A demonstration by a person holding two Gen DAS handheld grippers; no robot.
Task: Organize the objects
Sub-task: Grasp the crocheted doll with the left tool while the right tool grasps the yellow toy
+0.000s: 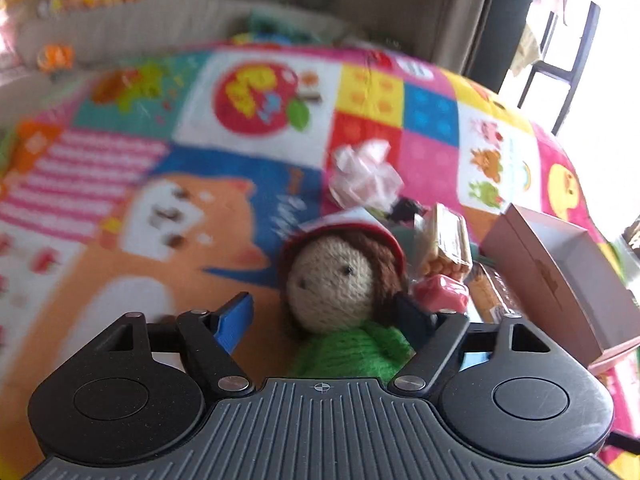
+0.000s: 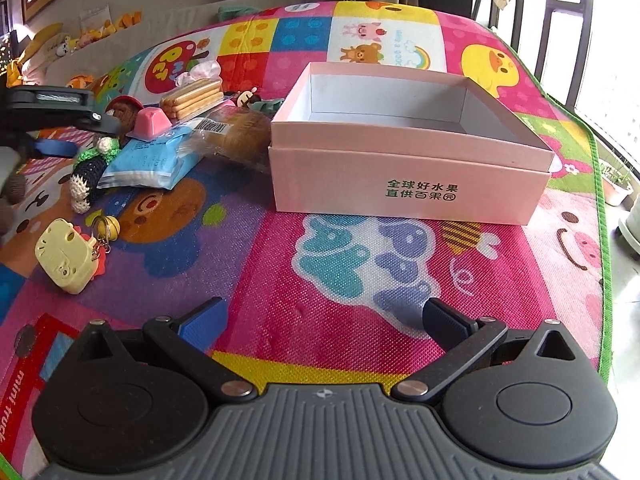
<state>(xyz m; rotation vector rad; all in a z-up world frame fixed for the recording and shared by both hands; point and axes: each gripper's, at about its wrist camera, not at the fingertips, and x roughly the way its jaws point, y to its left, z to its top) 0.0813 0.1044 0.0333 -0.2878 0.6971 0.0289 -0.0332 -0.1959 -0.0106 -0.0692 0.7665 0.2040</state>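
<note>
A knitted doll [image 1: 340,292] with a red hat and green jumper lies on the colourful play mat [image 1: 132,264]. My left gripper [image 1: 332,316] is open with its jaws on either side of the doll's head and neck. In the right wrist view the doll [image 2: 96,160] lies at the left, with the left gripper [image 2: 72,128] over it. A pink open box [image 2: 404,152] stands on the mat, empty. My right gripper [image 2: 324,320] is open and empty, low over the mat in front of the box.
Beside the doll lie a pink jelly cup [image 2: 150,122], a biscuit pack [image 2: 192,98], a blue packet [image 2: 150,158], a brown wrapped bread [image 2: 240,132] and a clear wrapped sweet [image 1: 366,174]. A yellow toy with a keychain [image 2: 68,256] lies at the left. The mat edge [image 2: 600,200] runs at the right.
</note>
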